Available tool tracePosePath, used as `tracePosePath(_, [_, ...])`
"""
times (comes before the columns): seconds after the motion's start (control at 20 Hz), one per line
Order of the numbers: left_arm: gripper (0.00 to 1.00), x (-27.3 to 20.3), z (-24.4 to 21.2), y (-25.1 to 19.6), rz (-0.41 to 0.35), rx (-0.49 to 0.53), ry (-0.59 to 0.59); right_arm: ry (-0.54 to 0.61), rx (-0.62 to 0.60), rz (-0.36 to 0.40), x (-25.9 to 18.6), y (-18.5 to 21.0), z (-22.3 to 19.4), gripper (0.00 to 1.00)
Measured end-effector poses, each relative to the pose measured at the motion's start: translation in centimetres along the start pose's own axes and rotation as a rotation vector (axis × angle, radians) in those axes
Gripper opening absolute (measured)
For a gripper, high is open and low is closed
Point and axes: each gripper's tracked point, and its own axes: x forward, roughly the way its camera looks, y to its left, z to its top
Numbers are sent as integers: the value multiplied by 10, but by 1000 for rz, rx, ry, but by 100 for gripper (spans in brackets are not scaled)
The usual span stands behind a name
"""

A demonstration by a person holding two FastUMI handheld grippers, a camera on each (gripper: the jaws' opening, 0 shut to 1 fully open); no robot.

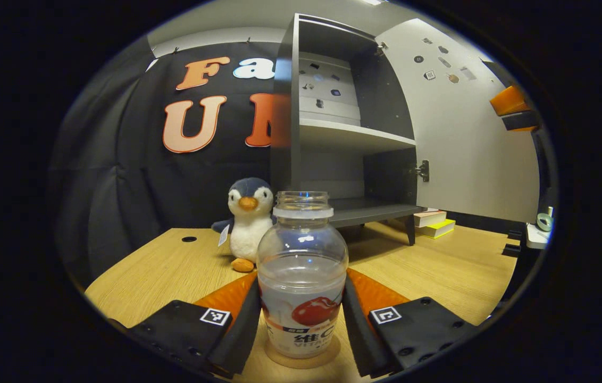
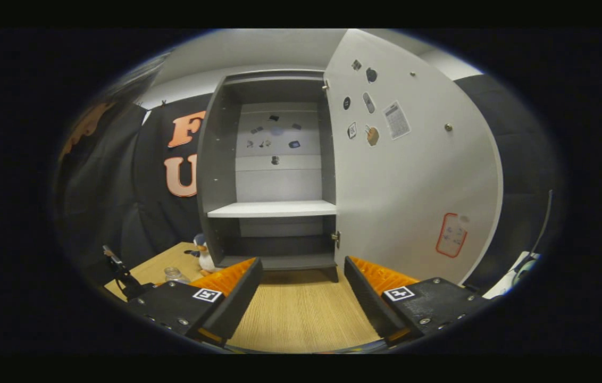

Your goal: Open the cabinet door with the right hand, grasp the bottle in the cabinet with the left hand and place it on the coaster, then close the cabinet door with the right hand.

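Cabinet (image 2: 274,175) fills the centre of the right gripper view, carcass open, shelves bare; its door (image 2: 412,175) swings wide to the right of frame, stickers on the inner face. In the left gripper view the same cabinet sits upper centre-right w/ the door at far right. Wooden table (image 1: 439,271) runs across the lower half of both views.

Bottle (image 1: 302,276) stands upright at lower centre of the left gripper view, uncapped, base on the round coaster (image 1: 279,357) (a brown rim peeks out at its foot). Left gripper (image 1: 301,311) brackets it; fingers sit right at the bottle's sides, but whether they press or have let go I can't tell. Right gripper (image 2: 303,290) at bottom of its view is spread apart, nothing between the fingers, aimed toward the cabinet opening and the door's hinge side. Plush penguin (image 1: 248,223) sits behind-left of the bottle.

Risks, as I judge them: pulling the left gripper back crooked could tip the open-necked bottle or drag it off the coaster. Closing the door from the hinge side gives poor leverage; a hard shove could slam it.

Hard to see: most of the coaster is hidden under the bottle; door handle isn't identifiable; the liquid level is unclear; the bottle is just a sliver at lower left of the right gripper view.
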Motion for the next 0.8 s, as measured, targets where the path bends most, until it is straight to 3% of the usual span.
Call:
tracePosePath(0.3, [81,-4,-1,4,4,-3,8,21,19,3,1,4,-6,95])
tracePosePath(0.8, [90,-6,-6,6,9,3,20,34,19,16,-3,10,-8,95])
